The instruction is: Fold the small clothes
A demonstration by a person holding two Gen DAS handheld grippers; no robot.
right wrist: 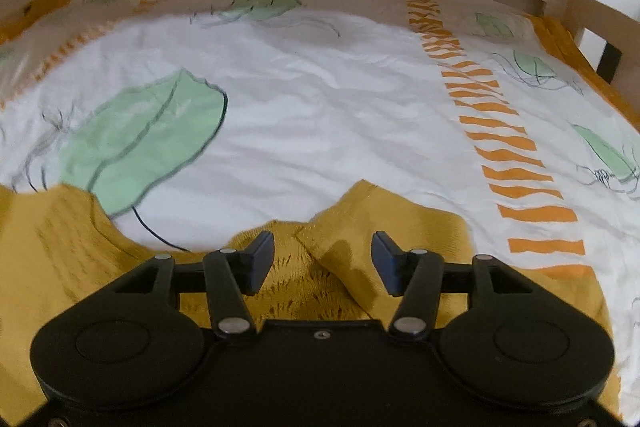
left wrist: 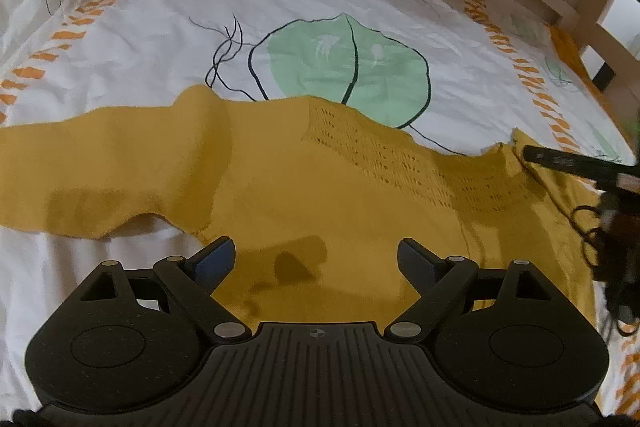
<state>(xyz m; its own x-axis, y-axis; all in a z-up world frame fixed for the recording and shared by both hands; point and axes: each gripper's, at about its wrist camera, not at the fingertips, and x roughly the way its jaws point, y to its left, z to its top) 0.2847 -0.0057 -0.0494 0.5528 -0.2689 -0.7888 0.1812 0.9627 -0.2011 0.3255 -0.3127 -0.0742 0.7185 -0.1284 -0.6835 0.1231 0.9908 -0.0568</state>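
The mustard-yellow knitted sweater lies spread across the bed's white cover printed with green leaves, its collar edge brushing the big green leaf. The left tool hovers just over the sweater's body, jaws spread wide, gripping nothing. The right tool sits low at a rumpled fold on the side away from that leaf, jaws also apart with cloth bunched between them, not yet pinched. My read: a fold is being set up. Best to catch one clean edge, not the bunched layers, and lift both sides evenly so the knit doesn't drag.
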